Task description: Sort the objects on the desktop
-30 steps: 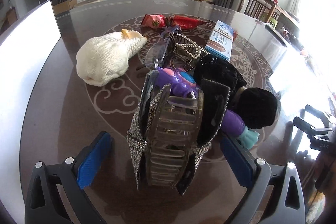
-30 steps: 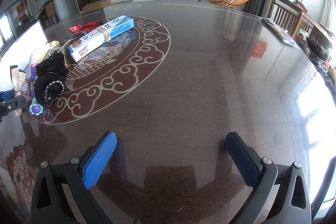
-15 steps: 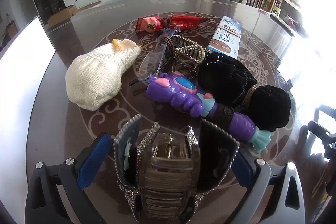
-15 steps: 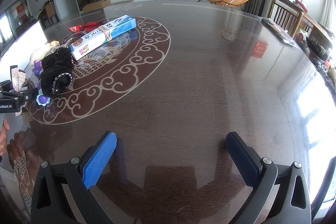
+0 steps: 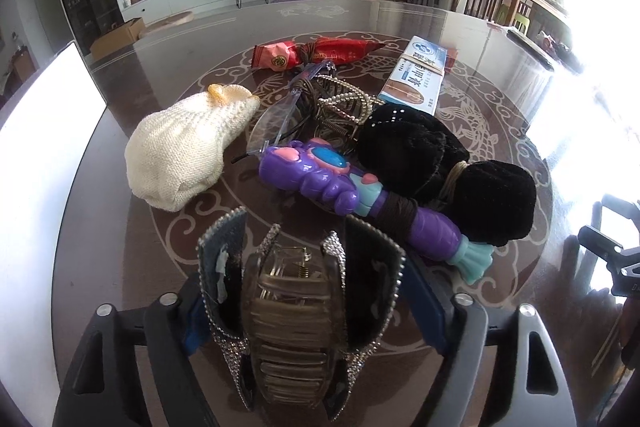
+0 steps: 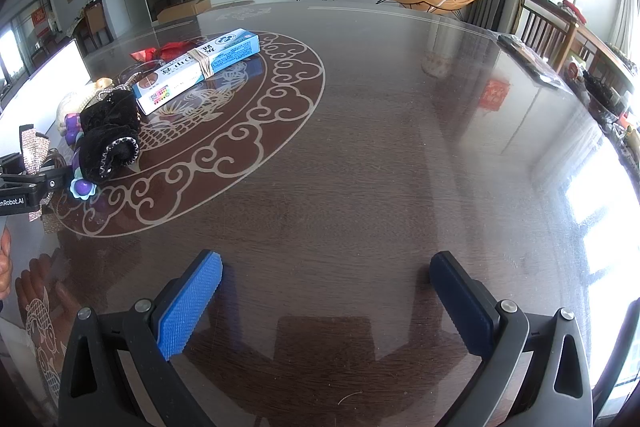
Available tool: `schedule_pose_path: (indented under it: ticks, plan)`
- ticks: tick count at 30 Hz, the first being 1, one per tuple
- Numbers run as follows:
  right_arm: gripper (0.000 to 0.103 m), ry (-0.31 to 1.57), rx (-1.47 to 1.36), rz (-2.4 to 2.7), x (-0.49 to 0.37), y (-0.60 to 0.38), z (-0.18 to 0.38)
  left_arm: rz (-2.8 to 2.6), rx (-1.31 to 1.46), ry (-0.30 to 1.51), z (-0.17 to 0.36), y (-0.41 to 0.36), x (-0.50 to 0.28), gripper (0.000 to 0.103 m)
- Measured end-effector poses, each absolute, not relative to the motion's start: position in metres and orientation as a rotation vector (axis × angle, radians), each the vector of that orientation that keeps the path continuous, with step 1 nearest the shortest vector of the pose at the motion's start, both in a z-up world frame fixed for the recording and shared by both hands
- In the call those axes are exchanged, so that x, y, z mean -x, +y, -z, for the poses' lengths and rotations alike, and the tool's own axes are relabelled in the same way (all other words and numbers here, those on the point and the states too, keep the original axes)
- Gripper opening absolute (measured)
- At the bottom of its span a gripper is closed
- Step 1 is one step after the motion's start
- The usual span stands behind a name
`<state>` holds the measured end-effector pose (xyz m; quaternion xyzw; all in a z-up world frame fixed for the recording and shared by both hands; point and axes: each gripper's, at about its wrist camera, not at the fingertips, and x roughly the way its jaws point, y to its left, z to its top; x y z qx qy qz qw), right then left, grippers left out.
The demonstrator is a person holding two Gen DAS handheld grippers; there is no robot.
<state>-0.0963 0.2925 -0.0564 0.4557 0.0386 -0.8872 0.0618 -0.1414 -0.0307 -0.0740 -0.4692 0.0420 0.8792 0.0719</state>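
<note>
The left gripper (image 5: 312, 311) is closing around the rhinestone-edged brown plastic hair claw (image 5: 298, 311) near the table's (image 6: 380, 155) edge, the right gripper (image 6: 326, 301) hangs released, and the pile remains unsorted.

Right gripper (image 6: 326, 301) held open over the bare side of a dark glossy table (image 6: 380, 155).

Its blue pads (image 6: 188, 307) stood wide apart with nothing between them, above the tabletop's reflective surface. Far to the left, on the table's pale scrollwork medallion (image 6: 224, 147), lay a blue-and-white box (image 6: 196, 69) bound with a rubber band, a red wrapper (image 6: 160, 51) behind it, and a black velvet bundle (image 6: 110, 135) just in front of it. At the left edge the left gripper (image 6: 24, 187) reached in beside a rhinestone-edged clip (image 6: 34, 151) and a purple toy's teal end (image 6: 82, 187); whether it gripped the clip could not be told here.
</note>
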Motion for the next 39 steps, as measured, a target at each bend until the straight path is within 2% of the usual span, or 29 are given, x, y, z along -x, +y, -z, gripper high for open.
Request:
schedule_pose_path:
  ticks: [2,14,25,29,31,36,39]
  plan:
    - [0.103,0.117,-1.378,2.683,0.096,0.293,0.056,-2.641,1.396,0.129,0.072,-0.029,0.137,0.056]
    - [0.103,0.117,-1.378,2.682,0.097,0.292,0.056,-2.692,1.432,0.052,0.07,-0.045,0.095,0.056]
    - [0.103,0.117,-1.378,2.682,0.096,0.292,0.056,-2.706,1.389,0.072,0.073,-0.053,0.078,0.057]
    - [0.103,0.117,-1.378,2.682,0.096,0.292,0.056,-2.717,1.394,0.076,0.077,-0.054,0.077,0.081]
    - [0.103,0.117,-1.378,2.682,0.096,0.292,0.056,-2.726,1.408,0.06,0.077,-0.057,0.079,0.083]
    - [0.103,0.117,-1.378,2.682,0.096,0.292,0.056,-2.741,1.456,0.037,0.08,-0.062,0.084,0.099]
    - [0.103,0.117,-1.378,2.682,0.096,0.293,0.056,-2.743,1.473,0.026,0.081,-0.064,0.085,0.103]
